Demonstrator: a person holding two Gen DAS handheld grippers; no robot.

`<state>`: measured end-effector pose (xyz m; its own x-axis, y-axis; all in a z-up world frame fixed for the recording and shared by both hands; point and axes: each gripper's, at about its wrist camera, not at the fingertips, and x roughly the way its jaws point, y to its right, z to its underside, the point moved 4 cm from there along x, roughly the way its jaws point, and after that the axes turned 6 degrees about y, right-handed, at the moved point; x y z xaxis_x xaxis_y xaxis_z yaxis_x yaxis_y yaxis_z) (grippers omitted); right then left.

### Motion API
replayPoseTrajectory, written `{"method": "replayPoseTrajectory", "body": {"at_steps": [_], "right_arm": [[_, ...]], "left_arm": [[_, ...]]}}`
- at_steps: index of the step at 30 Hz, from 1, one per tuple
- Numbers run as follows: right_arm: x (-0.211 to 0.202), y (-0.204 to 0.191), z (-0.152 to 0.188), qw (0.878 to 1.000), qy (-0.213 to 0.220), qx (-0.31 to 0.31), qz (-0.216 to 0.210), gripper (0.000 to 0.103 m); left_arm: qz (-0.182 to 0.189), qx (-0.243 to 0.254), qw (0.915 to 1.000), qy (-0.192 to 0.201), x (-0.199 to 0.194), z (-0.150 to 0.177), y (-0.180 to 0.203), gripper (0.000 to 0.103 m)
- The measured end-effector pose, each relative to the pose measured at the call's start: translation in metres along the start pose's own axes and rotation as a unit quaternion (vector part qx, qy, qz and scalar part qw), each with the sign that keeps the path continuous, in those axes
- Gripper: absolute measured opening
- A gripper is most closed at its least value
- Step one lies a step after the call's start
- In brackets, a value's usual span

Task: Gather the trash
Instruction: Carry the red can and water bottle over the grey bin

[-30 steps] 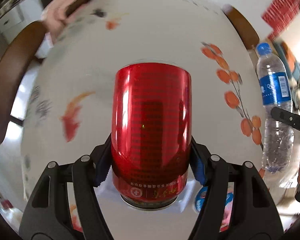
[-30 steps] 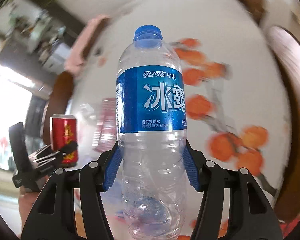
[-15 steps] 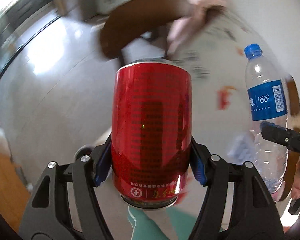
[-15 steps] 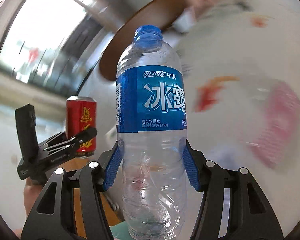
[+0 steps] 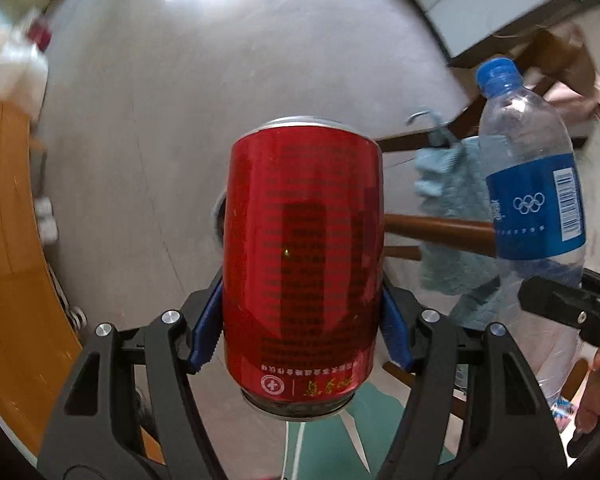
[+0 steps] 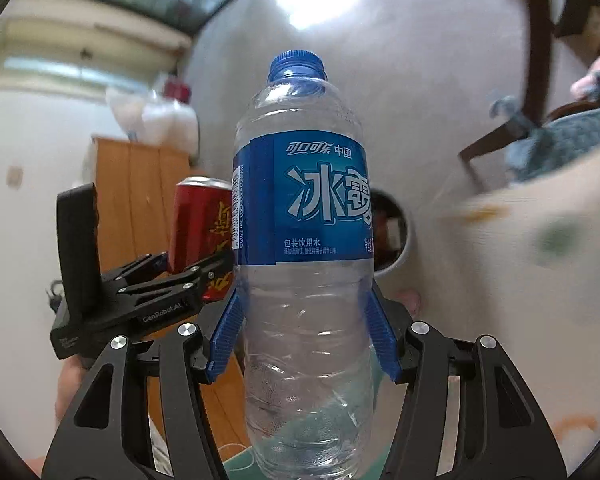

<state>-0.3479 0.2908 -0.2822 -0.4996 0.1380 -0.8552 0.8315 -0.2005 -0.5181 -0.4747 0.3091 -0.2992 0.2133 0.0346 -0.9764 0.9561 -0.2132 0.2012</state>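
Observation:
My left gripper [image 5: 302, 326] is shut on a red drink can [image 5: 302, 256], held upright in the air over the grey floor. My right gripper [image 6: 302, 334] is shut on a clear plastic water bottle [image 6: 304, 240] with a blue label and blue cap, also upright. The bottle shows at the right of the left wrist view [image 5: 534, 200], and the can with the left gripper shows at the left of the right wrist view [image 6: 200, 224]. A round white trash bin [image 6: 392, 236] stands on the floor behind the bottle, mostly hidden; its edge peeks out behind the can [image 5: 219, 216].
A wooden cabinet [image 6: 148, 200] stands at the left, with white containers on top [image 6: 156, 116]. A wooden chair [image 5: 440, 228] carries a light blue cloth [image 5: 448, 208]. The white patterned table edge [image 6: 540, 260] lies at the right.
Both grippers have swung away from the table toward the floor, carrying the can and the bottle. The trash bin and the wooden cabinet have come into view.

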Motion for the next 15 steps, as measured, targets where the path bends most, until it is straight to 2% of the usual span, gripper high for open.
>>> {"method": "replayPoseTrajectory", "body": {"at_steps": [3,7,13,15], "right_arm": [[0.059,0.002,-0.003,0.999,-0.045,0.008,0.008,0.058],[0.137,0.025,0.002,0.994,-0.104,0.04,0.018,0.058],[0.234,0.058,-0.003,0.984,-0.161,0.071,0.043,0.059],[0.26,0.069,-0.005,0.981,-0.171,0.076,0.054,0.059]], "left_arm": [[0.007,-0.031,0.9991,-0.029,0.04,0.003,-0.028,0.063],[0.016,-0.058,0.9966,-0.057,0.098,0.006,-0.053,0.063],[0.03,-0.082,0.991,-0.101,0.18,0.011,-0.078,0.064],[0.022,-0.078,0.9896,-0.119,0.206,0.017,-0.084,0.064]]}}
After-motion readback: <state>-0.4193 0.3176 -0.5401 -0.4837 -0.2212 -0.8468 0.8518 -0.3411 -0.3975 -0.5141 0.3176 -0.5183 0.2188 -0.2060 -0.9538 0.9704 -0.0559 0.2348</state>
